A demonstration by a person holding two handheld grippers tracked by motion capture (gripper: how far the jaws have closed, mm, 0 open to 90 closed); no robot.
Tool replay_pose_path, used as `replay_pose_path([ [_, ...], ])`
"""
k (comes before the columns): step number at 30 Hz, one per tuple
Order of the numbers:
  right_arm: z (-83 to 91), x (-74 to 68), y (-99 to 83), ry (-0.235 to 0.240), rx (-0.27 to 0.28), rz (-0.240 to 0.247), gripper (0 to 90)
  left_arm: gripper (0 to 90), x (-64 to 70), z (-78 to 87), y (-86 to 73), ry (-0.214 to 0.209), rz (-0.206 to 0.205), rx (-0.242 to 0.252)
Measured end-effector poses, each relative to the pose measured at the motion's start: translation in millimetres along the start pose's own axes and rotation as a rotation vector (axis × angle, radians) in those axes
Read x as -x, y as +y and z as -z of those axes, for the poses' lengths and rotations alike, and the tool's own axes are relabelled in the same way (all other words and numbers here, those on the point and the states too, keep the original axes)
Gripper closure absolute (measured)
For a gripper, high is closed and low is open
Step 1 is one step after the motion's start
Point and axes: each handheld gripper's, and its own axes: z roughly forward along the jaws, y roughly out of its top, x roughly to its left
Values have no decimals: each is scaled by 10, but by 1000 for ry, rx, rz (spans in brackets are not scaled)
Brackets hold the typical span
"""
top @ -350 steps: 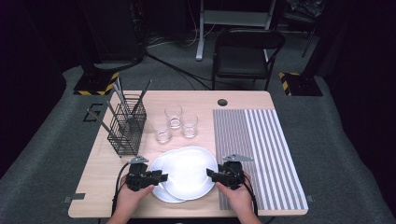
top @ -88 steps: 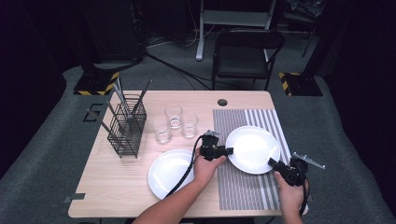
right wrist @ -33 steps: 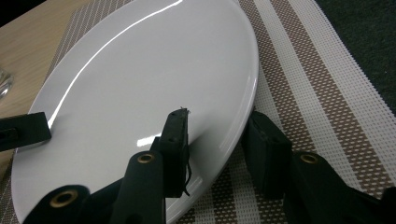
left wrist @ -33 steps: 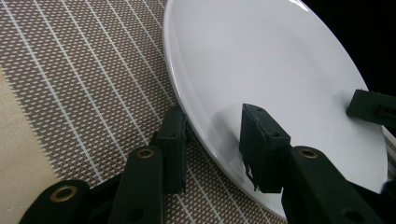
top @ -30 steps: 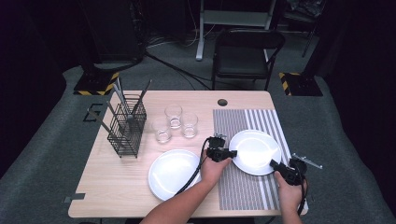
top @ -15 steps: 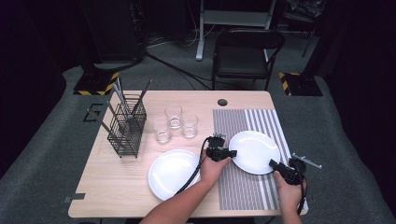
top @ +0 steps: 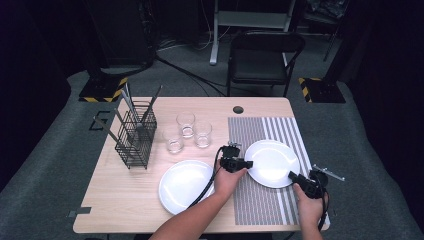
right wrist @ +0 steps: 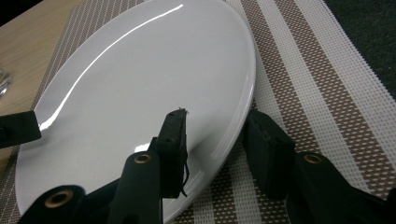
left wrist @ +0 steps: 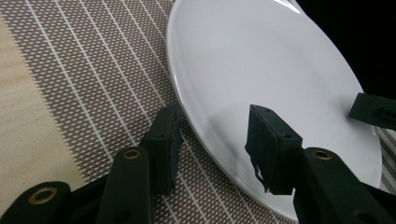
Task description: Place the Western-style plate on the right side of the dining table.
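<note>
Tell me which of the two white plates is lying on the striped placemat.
The right-hand plate, between the two hand-held grippers, with each one's open jaws straddling its rim. It rests on the striped placemat; the other plate lies on bare wood.

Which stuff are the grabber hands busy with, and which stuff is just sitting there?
Busy with:
white plate on the mat
striped placemat
left gripper
right gripper

Just sitting there:
second white plate
three glasses
wire basket
chair
</note>
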Motion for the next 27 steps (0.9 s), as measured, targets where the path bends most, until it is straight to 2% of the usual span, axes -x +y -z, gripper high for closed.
replay_pose_path([
  [3,13,-2,-2,-17,3,0,596,543,-11,28,11,6,0,-1],
  [10,64,-7,6,-15,24,1,597,541,-19,94,36,5,-8,17],
  [19,120,-40,18,0,32,15,597,544,-18,195,76,-27,-32,18],
  [23,169,-81,32,15,38,31,592,549,-49,279,87,-41,-47,22],
  [27,213,-146,26,23,43,68,590,555,-99,371,100,-55,-63,31],
])
